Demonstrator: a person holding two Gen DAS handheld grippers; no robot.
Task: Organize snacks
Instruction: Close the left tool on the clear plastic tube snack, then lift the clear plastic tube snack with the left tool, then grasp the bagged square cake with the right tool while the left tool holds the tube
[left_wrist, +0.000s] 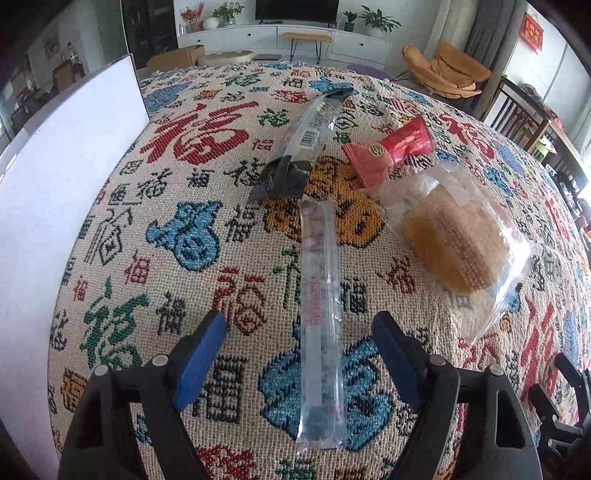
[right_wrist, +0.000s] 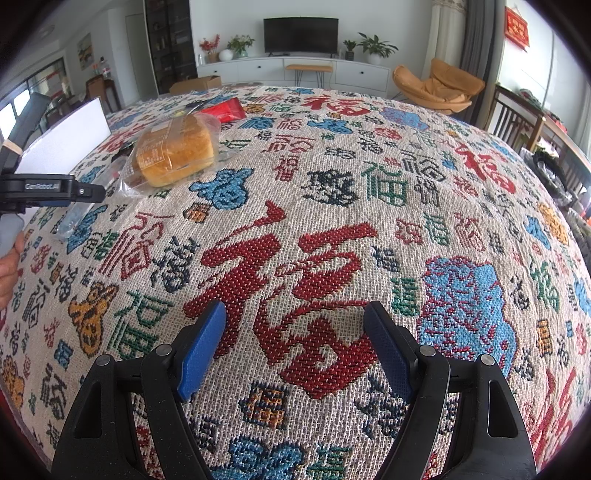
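On the woven, patterned worktop (left_wrist: 155, 206), a long clear stick pack (left_wrist: 320, 325) lies between the left tool's (left_wrist: 299, 332) parted blue pads, untouched. Beyond it: crinkly black packet (left_wrist: 306, 133), red sachet (left_wrist: 388, 151), bagged bread (left_wrist: 454, 240). Right tool (right_wrist: 295, 325) gapes, nothing inside, over bare cloth.
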